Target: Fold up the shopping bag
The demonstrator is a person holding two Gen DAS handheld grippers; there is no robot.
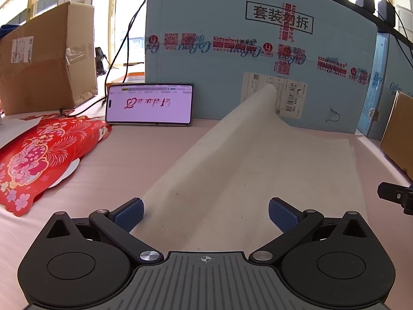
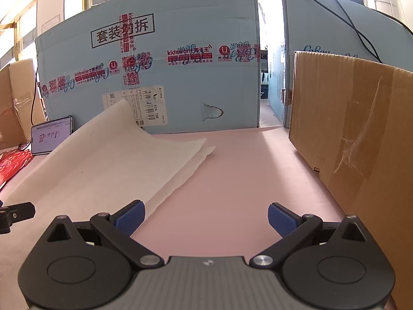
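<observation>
1. The shopping bag point(image 1: 258, 160), of off-white cloth, is seen spread on the pink table surface point(image 2: 232, 180) in front of both grippers; its far left corner is lifted and curled upward against the blue carton point(image 1: 219, 13), and in the right wrist view a second layer shows beneath the right edge.
2. The left gripper point(image 1: 206, 215) is held wide apart over the bag's near edge, with nothing between its blue pads point(image 1: 130, 215). The right gripper point(image 2: 205, 217) is likewise spread wide and empty, its left pad just at the bag's right edge, the rest over bare table.
3. Whether a fold is being started or has just been let go cannot be settled; the raised corner fits either.
4. Risks, as judged: only one layer could be pinched, so the layers would slide apart; the limp cloth could sag or spring back, leaving a crooked crease; the lifted corner could catch on the carton.
5. A phone point(image 1: 149, 104) is propped against the carton, and a red printed bag point(image 1: 41, 155) lies to the left; either could be brushed by a wide sweep.
6. Brown cardboard boxes point(image 2: 361, 134) close in the right and left sides, and cables hang behind, so working room is tight.
</observation>
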